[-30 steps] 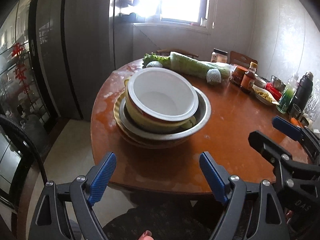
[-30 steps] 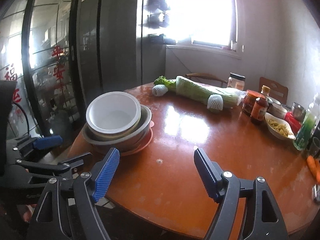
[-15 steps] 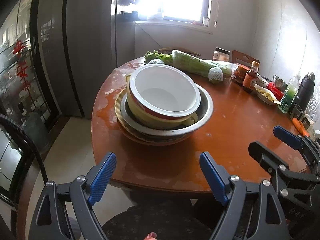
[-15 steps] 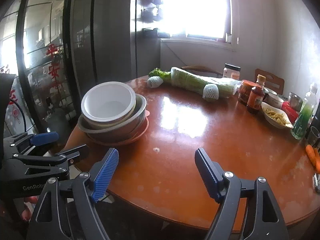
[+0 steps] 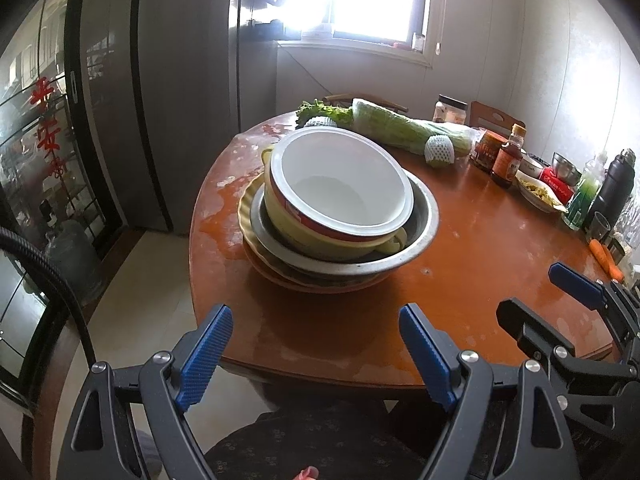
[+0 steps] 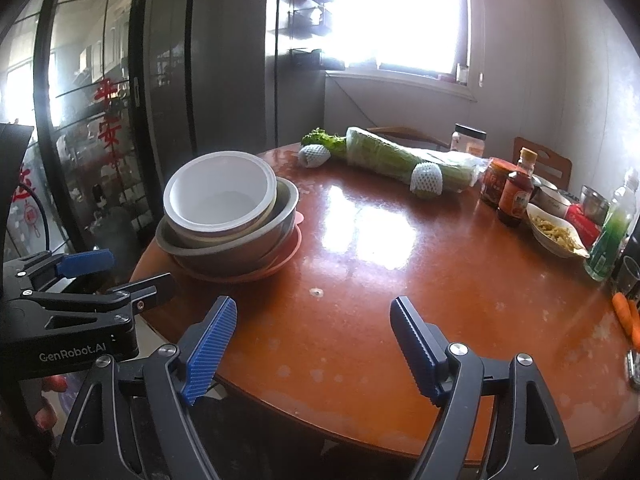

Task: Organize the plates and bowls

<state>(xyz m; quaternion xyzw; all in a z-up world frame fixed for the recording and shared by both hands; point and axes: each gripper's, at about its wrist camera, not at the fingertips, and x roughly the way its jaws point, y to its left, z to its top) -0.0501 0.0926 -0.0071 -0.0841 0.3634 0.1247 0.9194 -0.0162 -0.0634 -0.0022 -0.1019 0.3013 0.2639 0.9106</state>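
A stack of dishes stands on the left part of the round brown table (image 5: pixel 480 248). On top is a white bowl with a yellow and red outside (image 5: pixel 340 184), nested in a steel basin (image 5: pixel 416 248), on orange and yellow plates (image 5: pixel 248 204). The stack also shows in the right wrist view (image 6: pixel 224 204). My left gripper (image 5: pixel 316 356) is open and empty, held off the table's near edge in front of the stack. My right gripper (image 6: pixel 312 344) is open and empty over the near edge, to the right of the stack.
A long cabbage (image 5: pixel 404 128) and netted fruit (image 5: pixel 440 150) lie at the back. Jars, a sauce bottle (image 5: pixel 508 158), a dish of food (image 6: pixel 554 234), a green bottle (image 6: pixel 608 240), a black flask (image 5: pixel 614 192) and carrots (image 5: pixel 606 254) crowd the right side. A fridge stands behind on the left.
Both grippers have drawn back and risen a little from the table, so the stack looks farther away. Both stay open and empty. The dishes have not moved.
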